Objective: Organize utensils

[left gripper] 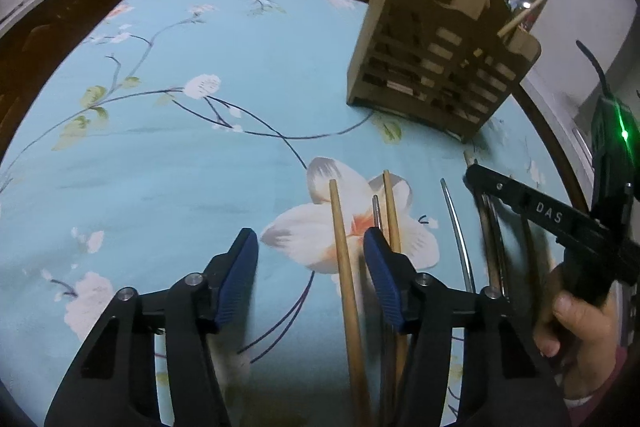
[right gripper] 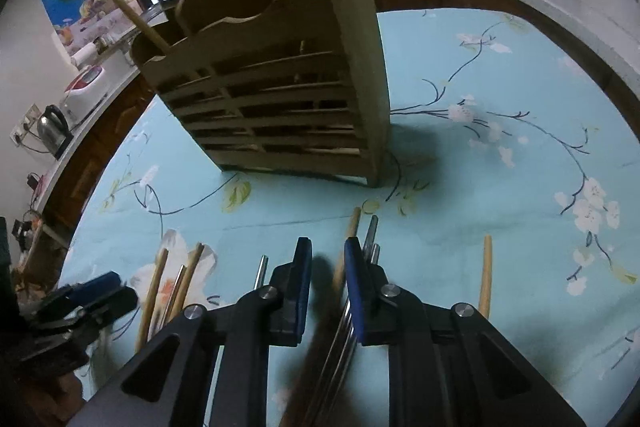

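Utensils, thin stiff chopsticks and slick metal handles, lie on the surface at six o'clock of the wooden caddy. We see both hand-held grippers parted, gripping nothing; we'd pinch mid-shaft.

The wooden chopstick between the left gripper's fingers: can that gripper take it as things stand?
Probably yes. The wooden chopstick lies between the left gripper's open fingers, nothing over it.
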A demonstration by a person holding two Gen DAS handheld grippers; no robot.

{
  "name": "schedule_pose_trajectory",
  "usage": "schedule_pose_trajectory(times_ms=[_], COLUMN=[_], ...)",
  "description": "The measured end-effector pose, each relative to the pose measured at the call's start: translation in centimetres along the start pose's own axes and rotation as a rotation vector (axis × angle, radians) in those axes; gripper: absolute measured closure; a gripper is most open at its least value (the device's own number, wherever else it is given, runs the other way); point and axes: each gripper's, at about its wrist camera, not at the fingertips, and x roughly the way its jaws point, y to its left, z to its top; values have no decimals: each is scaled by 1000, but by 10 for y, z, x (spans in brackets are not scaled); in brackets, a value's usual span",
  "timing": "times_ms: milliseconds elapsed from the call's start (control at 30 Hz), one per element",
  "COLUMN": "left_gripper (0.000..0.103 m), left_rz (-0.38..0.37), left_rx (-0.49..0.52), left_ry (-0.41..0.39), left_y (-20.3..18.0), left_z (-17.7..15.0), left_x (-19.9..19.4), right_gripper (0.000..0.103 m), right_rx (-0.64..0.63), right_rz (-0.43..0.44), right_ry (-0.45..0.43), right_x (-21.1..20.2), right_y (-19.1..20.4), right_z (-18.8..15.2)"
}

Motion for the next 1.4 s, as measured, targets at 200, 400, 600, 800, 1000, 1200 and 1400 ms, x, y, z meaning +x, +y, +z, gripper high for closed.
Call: schedule_pose_trajectory(times_ms=[200,400,600,800,1000,1200,1400], left_gripper=[58,78,96,98,98,98,98], left_rz=[20,96,105,29,-81,-146,-178], left_rx=[46,158,159,97,27,11,26], left_ry=[-3,0,9,-19,-113,-206,-272], left_y=[-7,-26,-25,-10,1,-2,-10], left_z=[5,7,12,13,16,16,16], left_x=[7,15,17,-3,-53,-104,-145], right_gripper=[87,87,94,96,97,98,98], right_rx=[-15,-62,-45,-12,-1,-10,-22], right_rz=[-7,-39,-34,23,103,141,155], right_ry=[14,23,11,-4,-91,-198,-293], right_x=[6,9,7,-7,-58,-116,-161], right_y=[2,9,4,9,18,24,28], right_z=[5,8,7,1,-3,0,5])
